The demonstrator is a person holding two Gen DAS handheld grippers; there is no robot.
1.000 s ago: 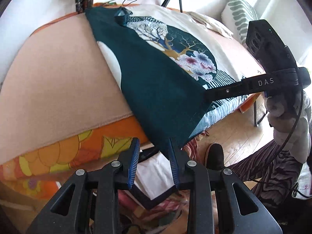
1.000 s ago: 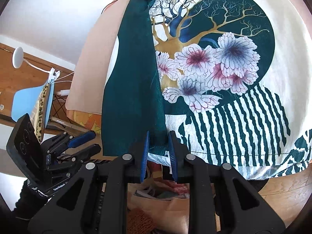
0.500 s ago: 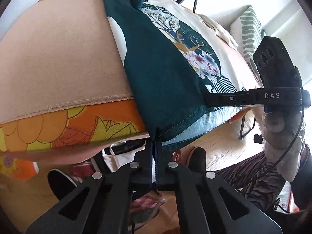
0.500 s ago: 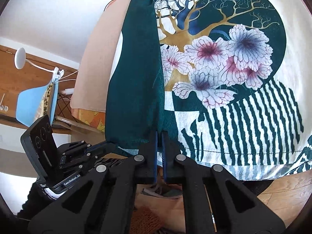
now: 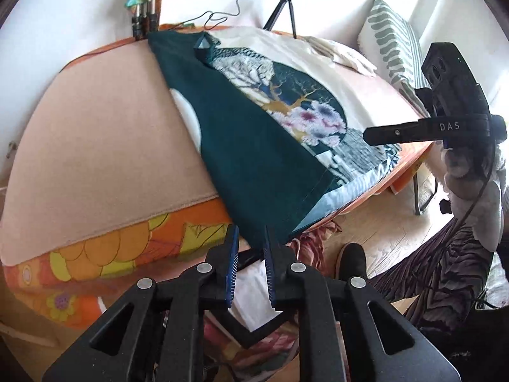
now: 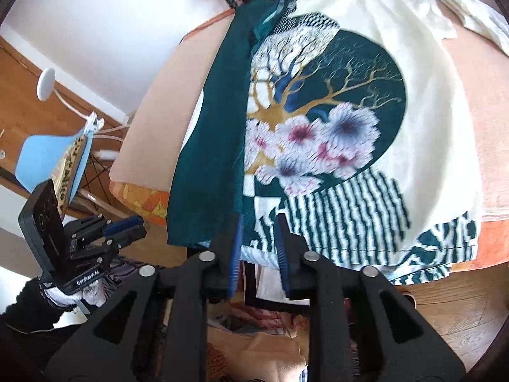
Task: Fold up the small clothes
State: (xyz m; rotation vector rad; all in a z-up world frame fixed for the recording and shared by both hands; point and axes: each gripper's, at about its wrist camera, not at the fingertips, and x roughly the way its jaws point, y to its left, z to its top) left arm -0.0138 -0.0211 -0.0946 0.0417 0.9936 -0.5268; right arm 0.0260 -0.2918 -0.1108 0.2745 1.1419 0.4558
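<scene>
A cream T-shirt with a tree-and-flowers print [image 6: 334, 121] lies flat on the bed; its left side is folded over, showing a dark teal strip [image 5: 254, 159] [image 6: 210, 159]. The hem hangs over the bed's near edge. My left gripper [image 5: 249, 254] is open and empty, just below the teal hem corner. My right gripper [image 6: 259, 248] is open and empty at the hem of the striped part. Each gripper shows in the other's view: the right one [image 5: 397, 132], the left one [image 6: 124, 226].
The bed has a peach cover [image 5: 95, 146] over an orange flowered sheet [image 5: 105, 248]. A folded white cloth [image 5: 343, 54] and a striped pillow [image 5: 394, 41] lie at the far side. A ring-light tripod [image 5: 286, 3] stands behind. Bags and a shoe [image 5: 351, 261] are on the floor.
Both grippers were shut on the shirt's hem half a second ago; now both have opened, let go and drawn back a little. The teal fold lies on the bed.
</scene>
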